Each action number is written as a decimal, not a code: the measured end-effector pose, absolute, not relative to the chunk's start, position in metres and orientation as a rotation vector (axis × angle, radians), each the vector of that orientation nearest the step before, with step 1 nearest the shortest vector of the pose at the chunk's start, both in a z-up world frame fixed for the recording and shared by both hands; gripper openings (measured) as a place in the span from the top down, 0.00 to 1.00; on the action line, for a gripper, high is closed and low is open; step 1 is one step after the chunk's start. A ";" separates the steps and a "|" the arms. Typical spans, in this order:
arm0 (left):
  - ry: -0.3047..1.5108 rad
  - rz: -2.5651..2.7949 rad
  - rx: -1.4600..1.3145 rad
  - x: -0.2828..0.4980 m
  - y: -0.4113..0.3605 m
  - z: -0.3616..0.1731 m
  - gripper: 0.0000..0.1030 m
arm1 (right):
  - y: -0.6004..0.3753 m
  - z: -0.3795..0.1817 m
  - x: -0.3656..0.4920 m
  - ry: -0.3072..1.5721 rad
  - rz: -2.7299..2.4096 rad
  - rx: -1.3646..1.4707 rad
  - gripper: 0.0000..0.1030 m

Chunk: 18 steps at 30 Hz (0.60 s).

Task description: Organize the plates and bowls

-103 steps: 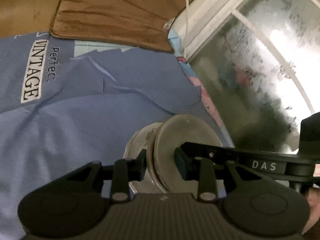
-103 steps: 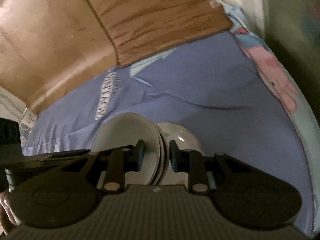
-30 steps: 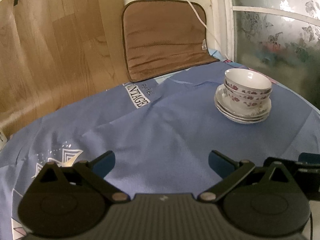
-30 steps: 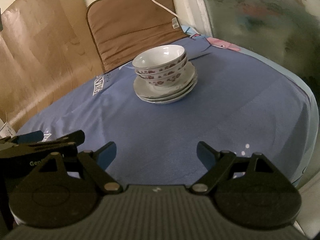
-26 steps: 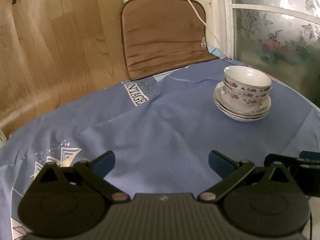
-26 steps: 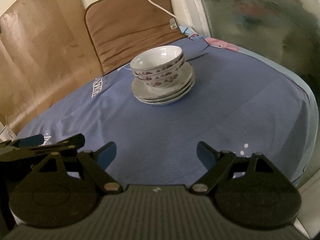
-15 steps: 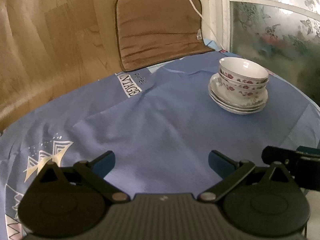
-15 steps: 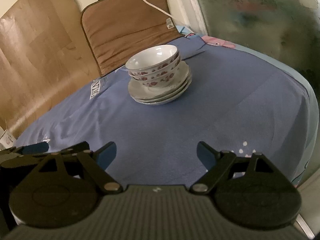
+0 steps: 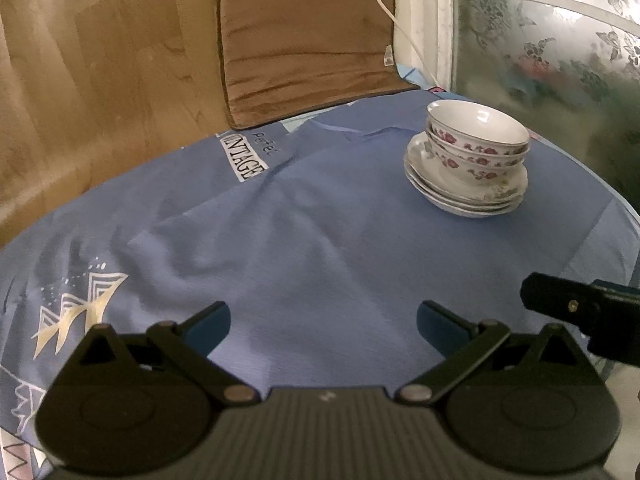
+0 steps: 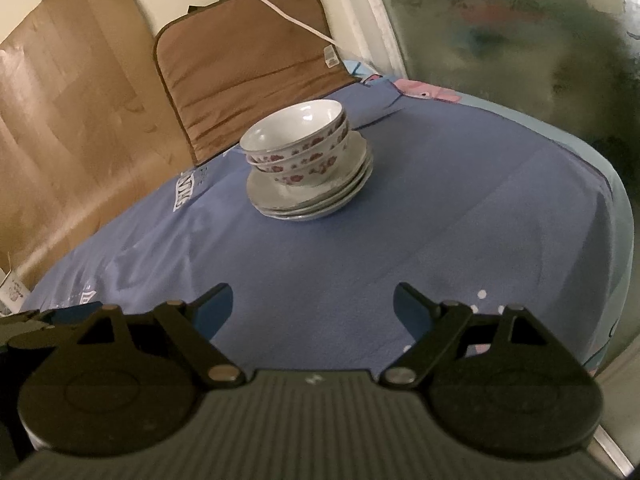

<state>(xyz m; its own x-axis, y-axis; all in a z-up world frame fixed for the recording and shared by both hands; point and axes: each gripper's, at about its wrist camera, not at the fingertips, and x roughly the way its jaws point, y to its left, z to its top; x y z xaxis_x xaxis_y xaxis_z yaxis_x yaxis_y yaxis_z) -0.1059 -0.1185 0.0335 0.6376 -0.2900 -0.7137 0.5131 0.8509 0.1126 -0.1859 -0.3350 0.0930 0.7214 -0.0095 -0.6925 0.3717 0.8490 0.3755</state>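
Note:
A stack of white plates stands on the blue cloth, with floral bowls nested on top. In the left wrist view the stack sits at the far right; in the right wrist view it sits centre, well beyond the fingers. My left gripper is open over bare cloth with nothing between its fingers. My right gripper is open too, empty, near the table's front edge. Part of the right gripper shows at the right of the left wrist view.
The round table carries a blue cloth with a "VINTAGE" print. A brown cushion leans on the back wall, with a white cable across it. Frosted glass lines the right side. Wood-look panelling covers the left.
Both grippers held the plates and bowls a few seconds ago; now they are open and drawn back, and the stack stands alone. Over the last second the left view shifted slightly.

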 end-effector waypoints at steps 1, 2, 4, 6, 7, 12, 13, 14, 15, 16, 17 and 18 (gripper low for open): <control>0.750 -0.469 0.321 -0.106 -0.119 0.033 0.00 | -0.335 0.093 -0.186 0.742 -0.222 0.527 0.13; 0.749 -0.470 0.322 -0.107 -0.119 0.033 0.00 | -0.335 0.092 -0.186 0.741 -0.223 0.529 0.13; 0.748 -0.471 0.323 -0.107 -0.120 0.033 0.00 | -0.334 0.092 -0.187 0.737 -0.231 0.534 0.13; 0.751 -0.473 0.321 -0.107 -0.120 0.033 0.00 | -0.335 0.092 -0.188 0.730 -0.238 0.536 0.13; 0.753 -0.473 0.319 -0.106 -0.121 0.033 0.00 | -0.334 0.093 -0.188 0.727 -0.242 0.534 0.13; 0.753 -0.479 0.323 -0.107 -0.121 0.033 0.00 | -0.333 0.093 -0.188 0.721 -0.247 0.532 0.13; 0.752 -0.481 0.324 -0.107 -0.122 0.033 0.00 | -0.333 0.093 -0.188 0.722 -0.247 0.533 0.13; 0.752 -0.482 0.325 -0.107 -0.122 0.033 0.00 | -0.333 0.093 -0.188 0.722 -0.247 0.533 0.13; 0.753 -0.484 0.325 -0.107 -0.122 0.032 0.00 | -0.334 0.093 -0.189 0.722 -0.248 0.534 0.13; 0.753 -0.485 0.325 -0.107 -0.122 0.032 0.00 | -0.334 0.093 -0.189 0.721 -0.248 0.535 0.13; 0.754 -0.485 0.325 -0.107 -0.122 0.032 0.00 | -0.334 0.093 -0.189 0.721 -0.248 0.536 0.13; 0.753 -0.484 0.326 -0.107 -0.122 0.032 0.00 | -0.334 0.093 -0.189 0.721 -0.248 0.536 0.13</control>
